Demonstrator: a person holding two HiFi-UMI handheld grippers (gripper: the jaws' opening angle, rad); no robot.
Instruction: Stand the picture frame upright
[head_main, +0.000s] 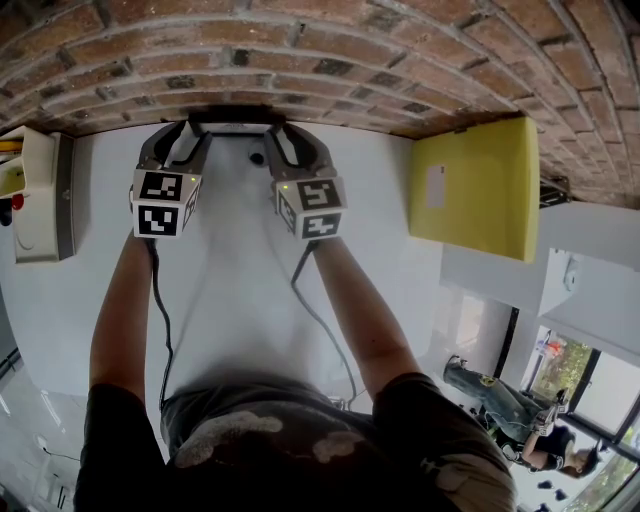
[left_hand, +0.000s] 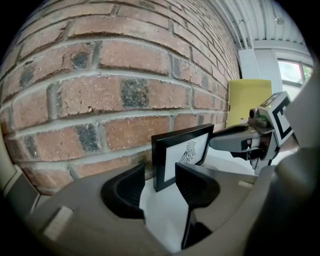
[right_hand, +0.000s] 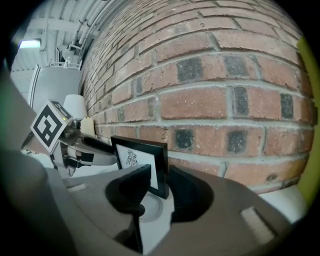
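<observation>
Obs.: the picture frame (head_main: 235, 122) stands on its long bottom edge at the far side of the white table (head_main: 240, 300), right at the foot of the brick wall (head_main: 400, 50), glass side facing the near side. Whether its back touches the bricks I cannot tell.

Left gripper (head_main: 185, 135): jaws apart, nothing pressed. In its own view the frame's left end shows in the gap just past the tips. Right gripper (head_main: 290, 140): jaws also apart. The frame's right end sits between them, with the inner jaw in front of the glass and the outer jaw behind. No pad is seen pressing on it.

Reading: one gripper at each end looks like a guard position. The frame is bracketed so that a tip forward or sideways could be caught while it settles. The wall close behind likely limits a backward fall. The frame appears to carry its own weight, so the task looks all but done.

Containers: none open in view.
- The frame itself holds a white print (left_hand: 187, 152) with a small dark line figure.
- A yellow panel (head_main: 470, 185) stands far right, well apart. I cannot tell whether it is a box.
- A white box (head_main: 30, 195) sits at the far left, contents not visible
</observation>
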